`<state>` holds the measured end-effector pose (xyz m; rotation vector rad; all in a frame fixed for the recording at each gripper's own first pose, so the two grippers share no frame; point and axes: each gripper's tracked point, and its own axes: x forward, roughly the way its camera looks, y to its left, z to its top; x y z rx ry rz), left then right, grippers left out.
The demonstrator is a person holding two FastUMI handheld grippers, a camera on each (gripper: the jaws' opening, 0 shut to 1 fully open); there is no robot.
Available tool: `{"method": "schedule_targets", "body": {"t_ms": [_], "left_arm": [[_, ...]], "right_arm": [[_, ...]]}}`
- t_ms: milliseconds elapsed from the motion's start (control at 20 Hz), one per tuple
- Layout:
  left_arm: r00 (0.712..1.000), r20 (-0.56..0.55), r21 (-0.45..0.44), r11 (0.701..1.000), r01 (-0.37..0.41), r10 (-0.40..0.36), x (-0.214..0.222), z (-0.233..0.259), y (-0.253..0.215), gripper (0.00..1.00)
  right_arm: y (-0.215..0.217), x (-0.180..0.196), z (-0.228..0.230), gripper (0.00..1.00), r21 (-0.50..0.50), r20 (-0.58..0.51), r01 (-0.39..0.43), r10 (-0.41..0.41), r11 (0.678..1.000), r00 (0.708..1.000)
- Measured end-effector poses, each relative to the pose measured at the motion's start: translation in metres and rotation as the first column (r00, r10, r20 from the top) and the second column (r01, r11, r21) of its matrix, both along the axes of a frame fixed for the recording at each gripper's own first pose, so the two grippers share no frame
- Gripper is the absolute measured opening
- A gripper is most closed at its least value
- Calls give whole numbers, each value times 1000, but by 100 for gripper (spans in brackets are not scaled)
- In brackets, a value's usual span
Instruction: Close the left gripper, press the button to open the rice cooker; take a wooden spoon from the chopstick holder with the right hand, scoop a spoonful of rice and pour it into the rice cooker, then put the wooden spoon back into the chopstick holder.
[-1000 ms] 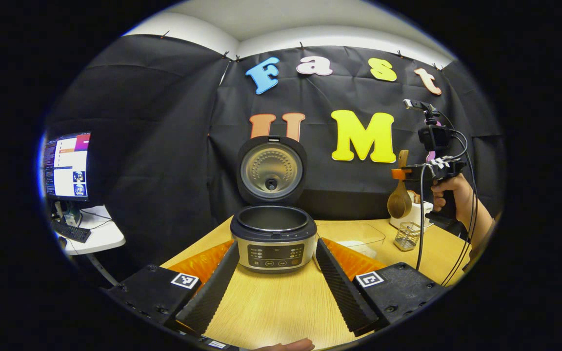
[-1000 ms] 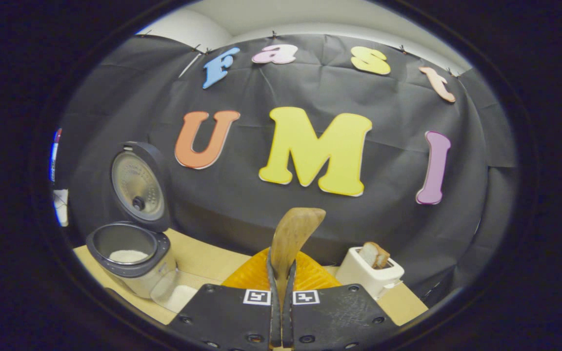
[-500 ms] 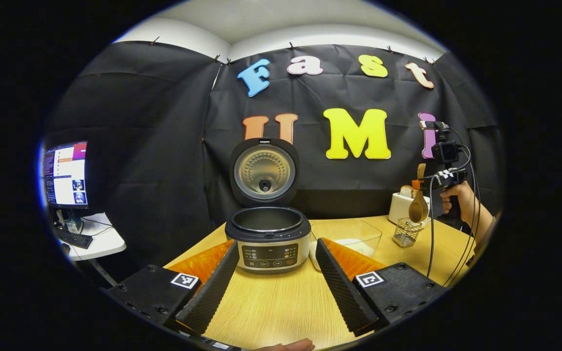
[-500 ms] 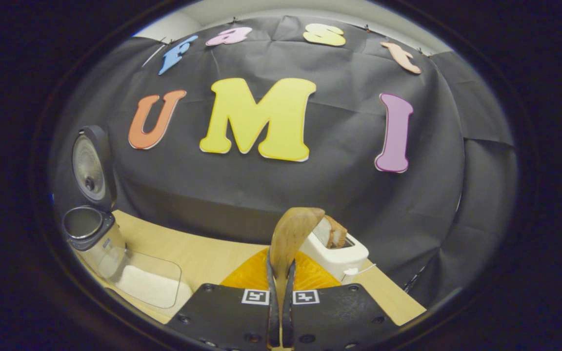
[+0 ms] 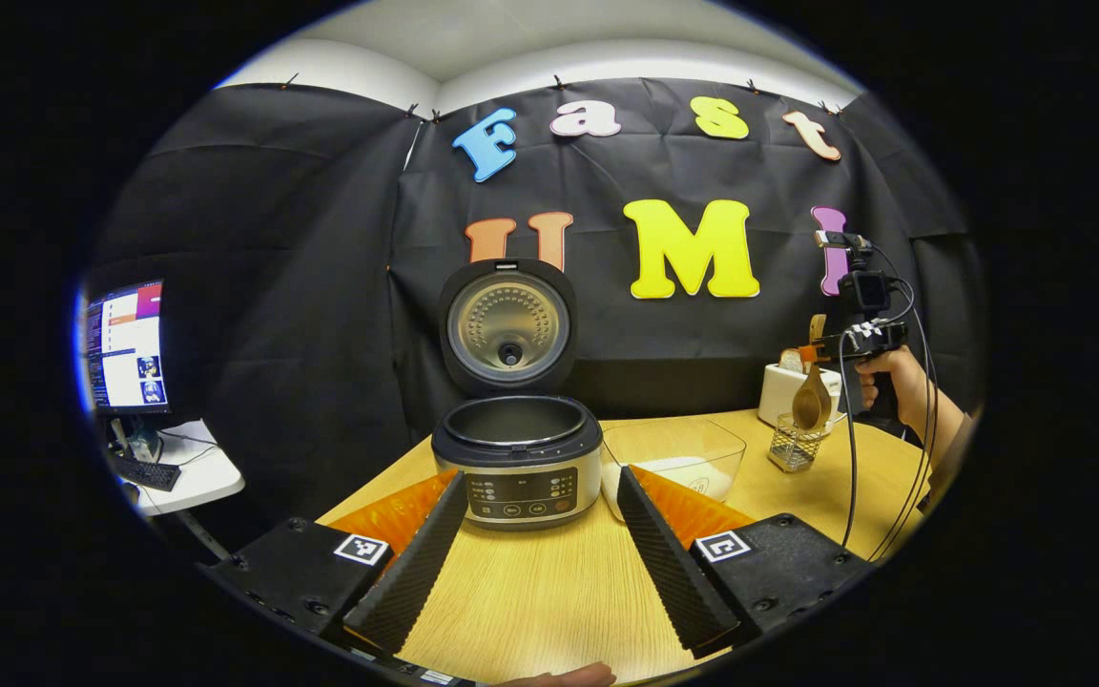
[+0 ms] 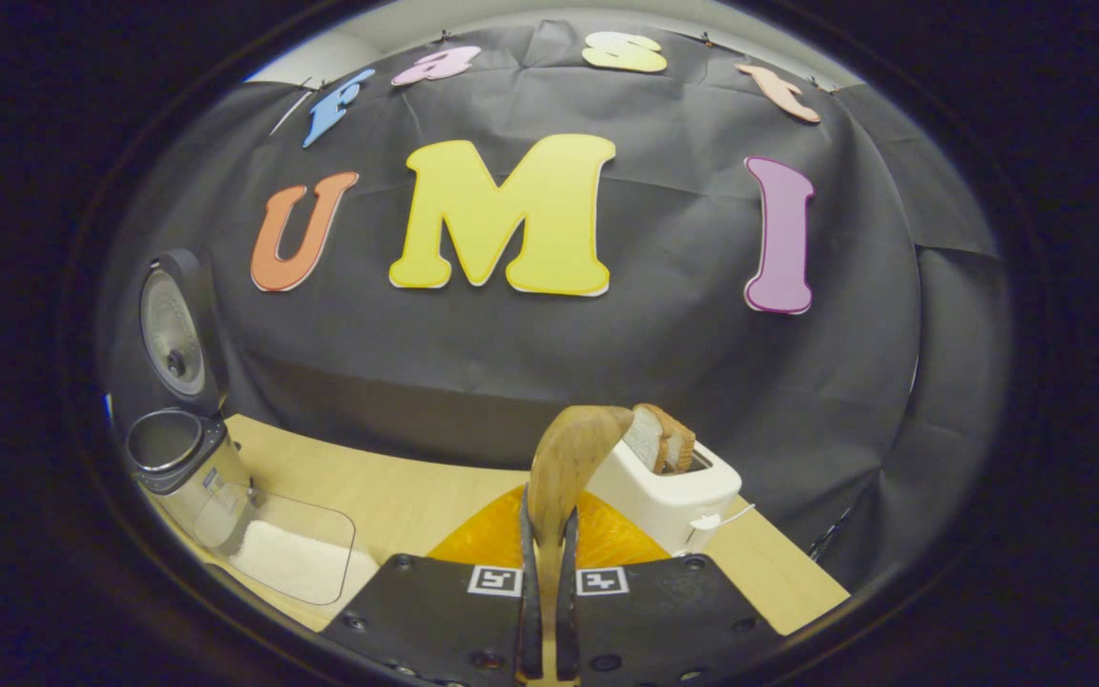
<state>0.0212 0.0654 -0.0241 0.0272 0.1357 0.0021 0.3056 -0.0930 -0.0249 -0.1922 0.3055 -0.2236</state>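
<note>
Spoon poised over the chopstick holder

Left gripper view: the left gripper point(image 5: 540, 553) has its fingers spread apart before the lid-up rice cooker point(image 5: 517, 458); far right, the wooden spoon point(image 5: 810, 401) hangs bowl-down, long axis upright, just above the chopstick holder point(image 5: 791, 445).
Right gripper view: the right gripper point(image 6: 548, 611) has its fingers clenched on the wooden spoon's handle.

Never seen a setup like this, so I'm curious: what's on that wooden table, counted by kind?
Rice cooker: 1
Clear rice container: 1
Wire chopstick holder: 1
White toaster: 1
Wooden spoon, held above the holder: 1
Total: 5
</note>
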Motion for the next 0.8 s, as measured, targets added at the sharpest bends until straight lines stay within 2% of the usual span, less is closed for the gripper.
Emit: {"method": "schedule_targets", "body": {"t_ms": [150, 200, 450, 500, 550, 600, 700, 800], "left_arm": [[1000, 1, 0, 1000, -1, 1, 0, 2, -1, 100], [1000, 3, 1, 1000, -2, 2, -1, 2, -1, 100], [1000, 2, -3, 1000, 3, -3, 0, 2, -2, 100], [1000, 0, -3, 1000, 4, -4, 0, 2, -2, 100], [1000, -1, -2, 1000, 4, -4, 0, 2, -1, 94], [1000, 0, -1, 1000, 5, -5, 0, 2, -2, 100], [1000, 1, -1, 1000, 6, -6, 0, 3, -2, 100], [1000, 3, -2, 1000, 5, -5, 0, 3, -1, 100]], "right_arm": [[-2, 3, -1, 6, -24, -3, 12, -12, 1000, 1000], [-1, 4, -2, 9, -18, -8, 10, -10, 1000, 1000], [1, 7, -14, 8, 12, -49, 8, -8, 1000, 999], [0, 9, -15, 11, 17, -50, 9, -8, 1000, 999], [0, 8, -18, 12, 28, -63, 13, -11, 1000, 998], [-1, 7, -24, 17, 40, -78, 17, -14, 999, 997], [-5, 8, -29, 21, 63, -88, 23, -17, 998, 996], [-8, 8, -32, 32, 77, -91, 35, -28, 996, 995]]}}
